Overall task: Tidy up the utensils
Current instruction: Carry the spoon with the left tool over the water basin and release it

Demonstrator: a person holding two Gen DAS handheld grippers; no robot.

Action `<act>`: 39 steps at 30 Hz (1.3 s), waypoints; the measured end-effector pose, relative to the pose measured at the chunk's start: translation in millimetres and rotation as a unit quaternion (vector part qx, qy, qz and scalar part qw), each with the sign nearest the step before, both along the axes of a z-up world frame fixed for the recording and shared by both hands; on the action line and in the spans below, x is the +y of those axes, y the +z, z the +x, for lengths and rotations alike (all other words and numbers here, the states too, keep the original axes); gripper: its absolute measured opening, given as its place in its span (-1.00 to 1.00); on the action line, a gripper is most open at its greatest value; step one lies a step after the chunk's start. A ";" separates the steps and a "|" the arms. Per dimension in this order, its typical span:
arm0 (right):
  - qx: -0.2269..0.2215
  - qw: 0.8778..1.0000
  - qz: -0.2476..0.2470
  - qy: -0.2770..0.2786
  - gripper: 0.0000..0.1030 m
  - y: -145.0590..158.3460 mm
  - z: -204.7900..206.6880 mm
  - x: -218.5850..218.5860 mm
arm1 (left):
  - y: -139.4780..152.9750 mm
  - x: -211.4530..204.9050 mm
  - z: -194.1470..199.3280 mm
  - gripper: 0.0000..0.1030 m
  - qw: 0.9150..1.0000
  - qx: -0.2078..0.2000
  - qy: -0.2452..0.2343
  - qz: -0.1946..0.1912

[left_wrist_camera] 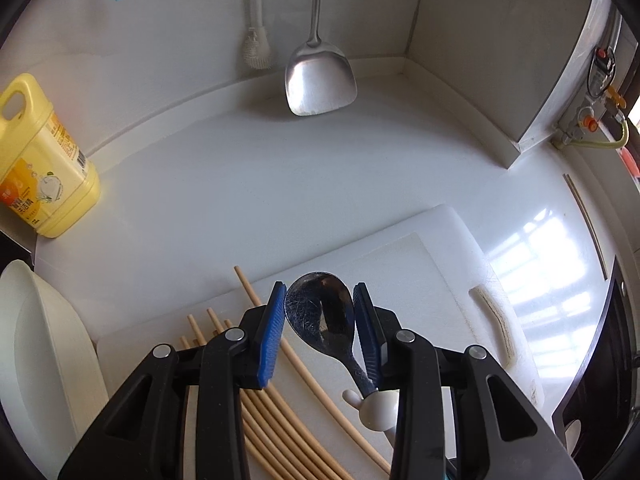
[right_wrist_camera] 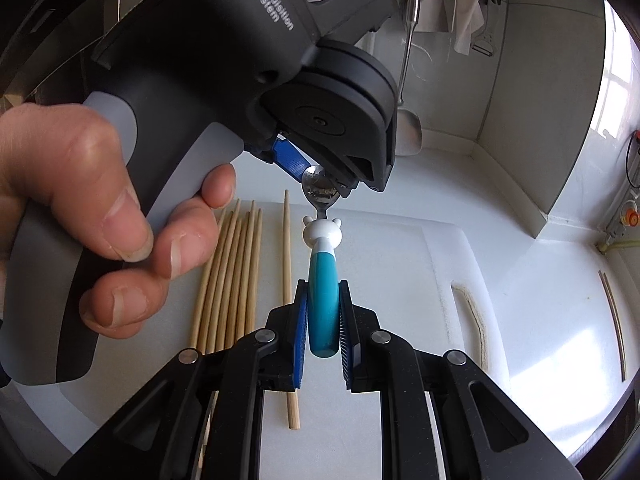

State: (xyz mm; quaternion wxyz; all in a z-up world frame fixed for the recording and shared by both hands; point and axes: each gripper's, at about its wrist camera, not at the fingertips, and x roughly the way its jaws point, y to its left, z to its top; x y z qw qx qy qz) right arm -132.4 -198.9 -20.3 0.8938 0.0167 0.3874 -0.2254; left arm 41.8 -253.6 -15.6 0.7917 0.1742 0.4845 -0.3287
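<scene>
A small spoon with a steel bowl point(left_wrist_camera: 320, 312), a white bunny-shaped collar point(right_wrist_camera: 322, 232) and a teal handle point(right_wrist_camera: 323, 308) is held level above a white cutting board point(left_wrist_camera: 432, 264). My left gripper point(left_wrist_camera: 320, 300) is shut on the spoon's bowl, its blue pads point(left_wrist_camera: 274, 332) at both sides. My right gripper point(right_wrist_camera: 323, 312) is shut on the teal handle. The left gripper and the hand holding it fill the upper left of the right wrist view point(right_wrist_camera: 248, 60). Several wooden chopsticks point(right_wrist_camera: 232, 276) lie on the board under and left of the spoon, one point(right_wrist_camera: 289, 292) apart.
A steel spatula point(left_wrist_camera: 318, 76) and a white brush point(left_wrist_camera: 256, 48) hang on the back wall. A yellow detergent jug point(left_wrist_camera: 40, 160) stands at the left, a white bowl point(left_wrist_camera: 44, 344) nearer. Gas valves point(left_wrist_camera: 592, 120) are at the right. The board point(right_wrist_camera: 440, 272) lies on a white counter.
</scene>
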 end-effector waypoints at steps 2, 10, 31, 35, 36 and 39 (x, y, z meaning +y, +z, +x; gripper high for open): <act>-0.004 1.000 -0.005 0.012 -0.73 9.0 1.8 6.1 | 10.8 7.4 2.6 -0.34 1.000 -0.006 0.011 -0.005; -0.017 0.996 -0.019 0.089 -0.73 35.3 26.0 37.8 | 46.8 58.7 20.6 -0.35 0.996 -0.032 0.080 -0.016; -0.011 0.954 0.020 0.299 -0.73 36.3 161.0 199.6 | 51.0 290.6 108.6 -0.35 0.959 -0.036 0.282 0.006; 0.007 0.950 0.028 0.312 -0.73 23.6 194.9 219.0 | 35.1 319.4 128.5 -0.35 0.956 -0.020 0.292 0.010; 0.012 0.949 0.031 0.312 -0.73 20.0 201.8 224.1 | 31.4 323.4 132.4 -0.35 0.956 -0.017 0.292 0.012; 0.030 0.949 0.038 0.310 -0.73 6.4 219.1 217.0 | 17.1 331.6 146.6 -0.35 0.957 -0.003 0.290 0.018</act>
